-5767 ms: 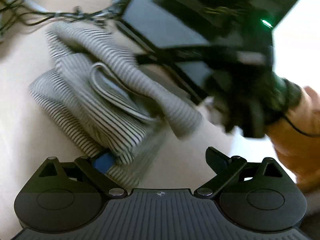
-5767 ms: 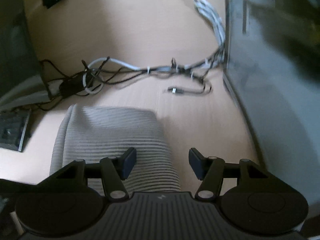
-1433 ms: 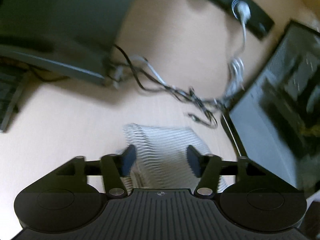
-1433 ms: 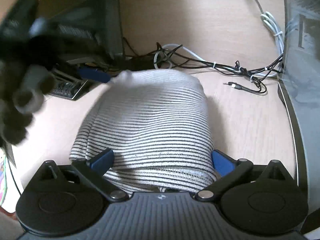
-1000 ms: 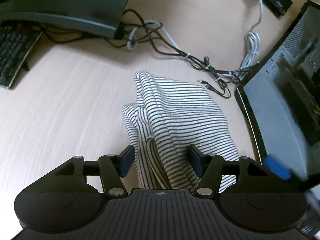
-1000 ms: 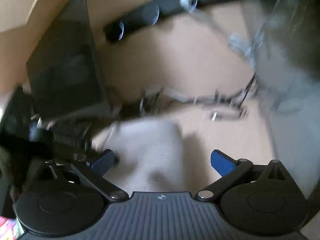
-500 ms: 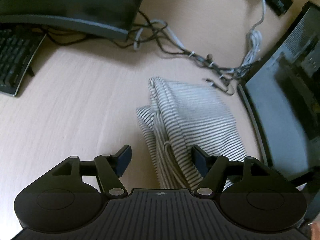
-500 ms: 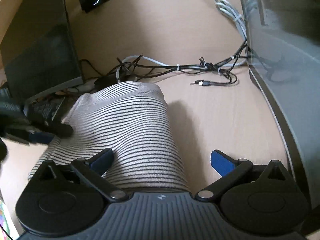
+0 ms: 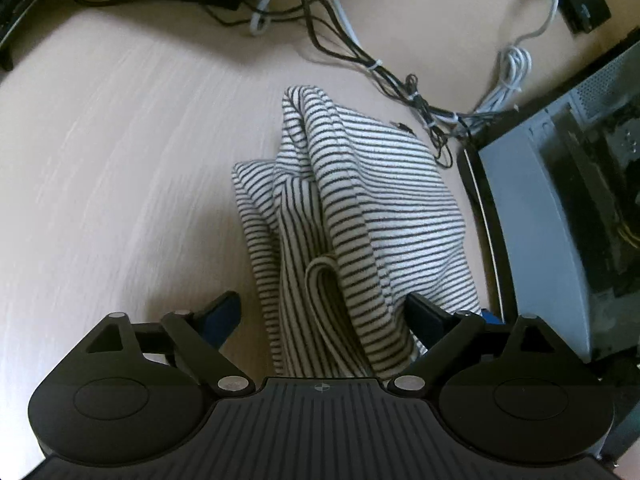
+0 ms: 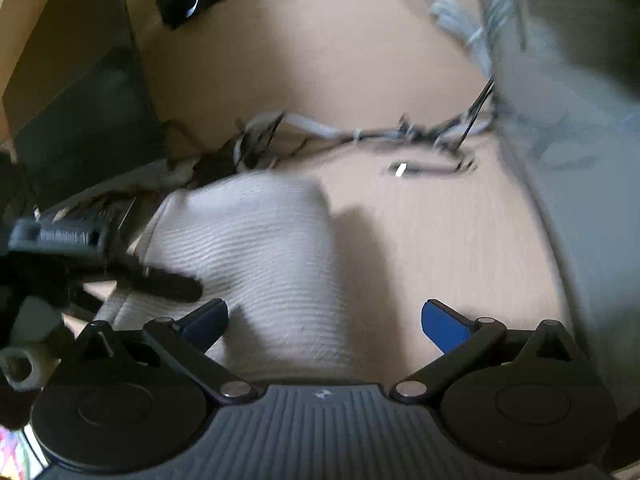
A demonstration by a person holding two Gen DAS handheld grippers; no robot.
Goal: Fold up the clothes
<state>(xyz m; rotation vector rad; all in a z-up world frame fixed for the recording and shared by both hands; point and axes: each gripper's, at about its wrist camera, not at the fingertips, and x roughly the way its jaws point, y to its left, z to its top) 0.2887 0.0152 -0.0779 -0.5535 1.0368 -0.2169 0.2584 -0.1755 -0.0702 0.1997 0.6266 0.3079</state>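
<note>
One striped garment (image 9: 372, 216), folded in a bundle, lies on the bench (image 9: 120, 152) beside one computer case (image 9: 560, 220). Left gripper (image 9: 324, 316): fingers apart, straddling the garment's near end. Right gripper (image 10: 324, 320): fingers apart, holding nothing, over the garment's edge.

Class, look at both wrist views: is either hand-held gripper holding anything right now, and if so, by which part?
Nothing is held. The left hand-held gripper stands open astride the folded striped garment; the right hand-held gripper is open above the garment's edge.
</note>
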